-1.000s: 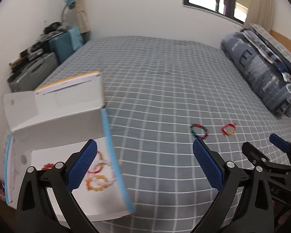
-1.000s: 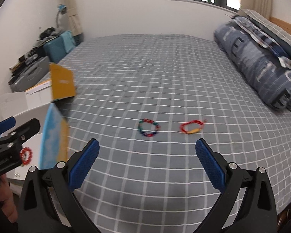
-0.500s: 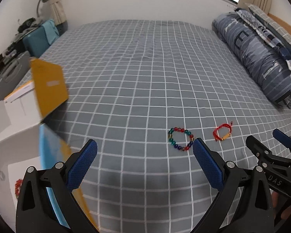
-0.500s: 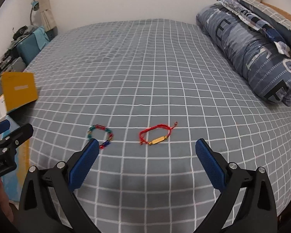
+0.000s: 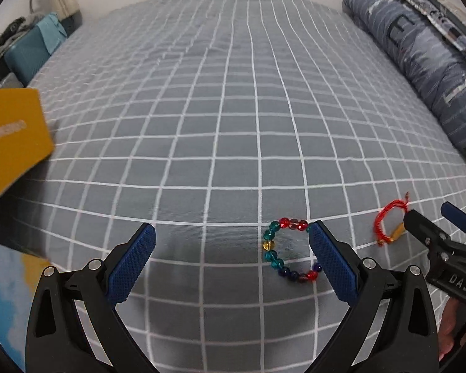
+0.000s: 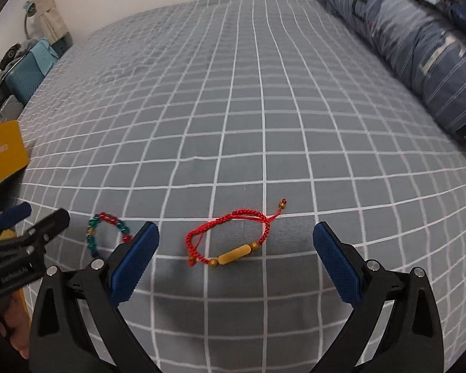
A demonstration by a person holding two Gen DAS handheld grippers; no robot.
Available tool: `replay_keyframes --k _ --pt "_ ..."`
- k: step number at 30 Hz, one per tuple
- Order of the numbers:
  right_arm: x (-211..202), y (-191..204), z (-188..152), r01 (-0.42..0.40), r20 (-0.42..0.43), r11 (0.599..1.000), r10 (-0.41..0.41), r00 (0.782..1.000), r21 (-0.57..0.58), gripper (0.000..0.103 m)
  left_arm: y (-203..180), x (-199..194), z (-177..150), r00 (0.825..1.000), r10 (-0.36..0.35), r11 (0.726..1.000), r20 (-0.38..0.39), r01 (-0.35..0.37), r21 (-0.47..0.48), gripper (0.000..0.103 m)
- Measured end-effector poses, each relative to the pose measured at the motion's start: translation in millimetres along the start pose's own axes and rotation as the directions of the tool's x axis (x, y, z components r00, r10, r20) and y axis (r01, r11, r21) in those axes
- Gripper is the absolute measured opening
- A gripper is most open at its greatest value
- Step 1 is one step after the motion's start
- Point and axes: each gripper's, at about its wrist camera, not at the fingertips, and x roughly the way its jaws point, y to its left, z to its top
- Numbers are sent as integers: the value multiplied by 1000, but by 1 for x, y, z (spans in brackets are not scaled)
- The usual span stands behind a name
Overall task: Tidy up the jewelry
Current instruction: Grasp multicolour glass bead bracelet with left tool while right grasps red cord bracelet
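Beaded bracelet [image 5: 290,250]: round glassy beads in teal, red, yellow, dark blue; closed loop, lying flat on grey checked bed cover [image 5: 233,124], lower right of centre in left wrist view, lower left in right wrist view; part of loop hidden behind blue pad in both.

Red cord bracelet [image 6: 233,239]: braided red string, long gold-tan bar bead with small round beads either side, loose tasselled ends; lying flat, lower centre of right wrist view, right edge of left wrist view. Bracelets near each other, apart.

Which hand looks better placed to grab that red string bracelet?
Right. The red string bracelet lies centred between the right gripper's open fingers; the left gripper sits by the beaded bracelet instead.
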Motion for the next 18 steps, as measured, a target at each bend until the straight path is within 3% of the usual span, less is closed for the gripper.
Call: replay_keyframes --k 12,18 --pt "33 -8 -9 21 -74 1000 -20 997 10 91 -5 46 -12 998 2 1000 -67 0 19 96" --pt "39 -11 -11 30 -100 999 -29 995 13 78 -12 52 -18 997 28 998 -76 -24 49 91"
